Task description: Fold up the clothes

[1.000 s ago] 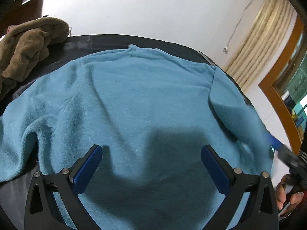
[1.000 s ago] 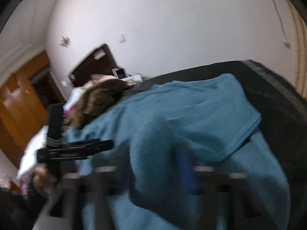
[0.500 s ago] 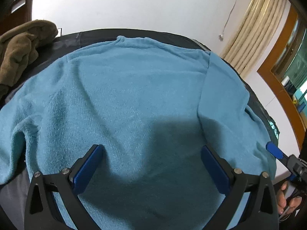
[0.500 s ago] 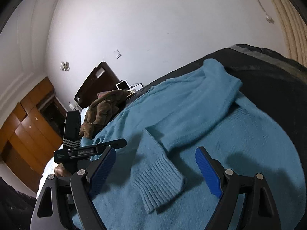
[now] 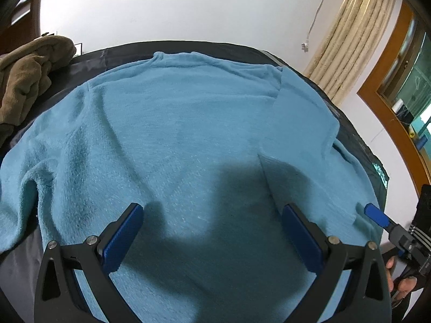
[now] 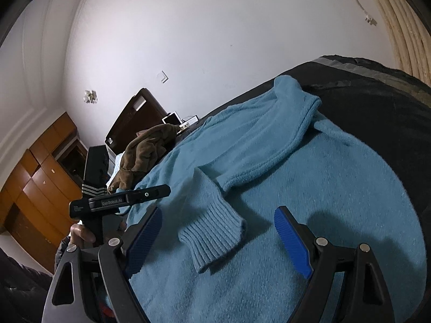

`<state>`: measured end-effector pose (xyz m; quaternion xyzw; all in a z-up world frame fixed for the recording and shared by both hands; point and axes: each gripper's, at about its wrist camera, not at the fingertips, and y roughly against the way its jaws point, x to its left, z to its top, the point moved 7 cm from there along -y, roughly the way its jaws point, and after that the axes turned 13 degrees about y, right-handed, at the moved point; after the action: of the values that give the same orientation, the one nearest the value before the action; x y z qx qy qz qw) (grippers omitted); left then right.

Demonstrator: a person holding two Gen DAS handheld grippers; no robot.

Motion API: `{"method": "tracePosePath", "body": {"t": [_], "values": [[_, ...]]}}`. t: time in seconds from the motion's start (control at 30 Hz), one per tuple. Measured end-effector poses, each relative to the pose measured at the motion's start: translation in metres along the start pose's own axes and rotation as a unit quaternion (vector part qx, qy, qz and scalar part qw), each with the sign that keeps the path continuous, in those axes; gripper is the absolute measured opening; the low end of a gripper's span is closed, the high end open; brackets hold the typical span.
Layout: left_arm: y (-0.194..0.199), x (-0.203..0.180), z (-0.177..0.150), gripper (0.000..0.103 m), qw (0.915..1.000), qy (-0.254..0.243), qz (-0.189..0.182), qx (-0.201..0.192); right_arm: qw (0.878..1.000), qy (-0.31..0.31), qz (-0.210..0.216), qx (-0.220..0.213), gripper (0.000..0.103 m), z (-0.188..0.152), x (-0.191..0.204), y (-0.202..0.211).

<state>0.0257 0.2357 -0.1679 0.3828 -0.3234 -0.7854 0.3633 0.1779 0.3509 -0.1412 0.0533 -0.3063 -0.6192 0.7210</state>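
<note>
1 light-blue sweater (image 5: 172,140) lies spread across 1 bed (image 6: 377,102), with 1 sleeve (image 6: 242,161) folded over its body and 1 ribbed cuff (image 6: 212,237) showing. 1 brown garment (image 5: 24,78) sits heaped at the bed's far side. 2 tools are in view, the left tool (image 5: 212,231) and the right tool (image 6: 218,234), each with 2 blue-padded fingers set wide apart. 1 curtain (image 5: 358,35) hangs by 1 window (image 5: 412,80).

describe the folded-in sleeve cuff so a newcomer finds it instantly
Start at the blue sweater spread across the dark bed. One sleeve lies folded across its body. The cuff is the sleeve's ribbed end, the only ridged patch on the fuzzy knit.
</note>
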Motion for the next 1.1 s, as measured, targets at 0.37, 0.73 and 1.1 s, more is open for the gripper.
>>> {"method": "tracePosePath", "body": {"t": [0.37, 0.73, 1.1], "values": [[-0.006, -0.007, -0.008, 0.103, 0.9998, 0.001, -0.014, 0.015, 1.000, 0.008, 0.003, 0.009, 0.087, -0.006, 0.002, -0.005], [-0.008, -0.002, -0.008, 0.103, 0.9991, 0.014, -0.036, 0.017, 0.999, 0.031, -0.001, 0.041, 0.087, -0.011, 0.015, -0.028], [-0.004, -0.002, -0.008, 0.103, 0.9978, 0.021, -0.061, 0.017, 0.997, 0.035, -0.026, 0.061, 0.087, -0.016, 0.019, -0.038]]}}
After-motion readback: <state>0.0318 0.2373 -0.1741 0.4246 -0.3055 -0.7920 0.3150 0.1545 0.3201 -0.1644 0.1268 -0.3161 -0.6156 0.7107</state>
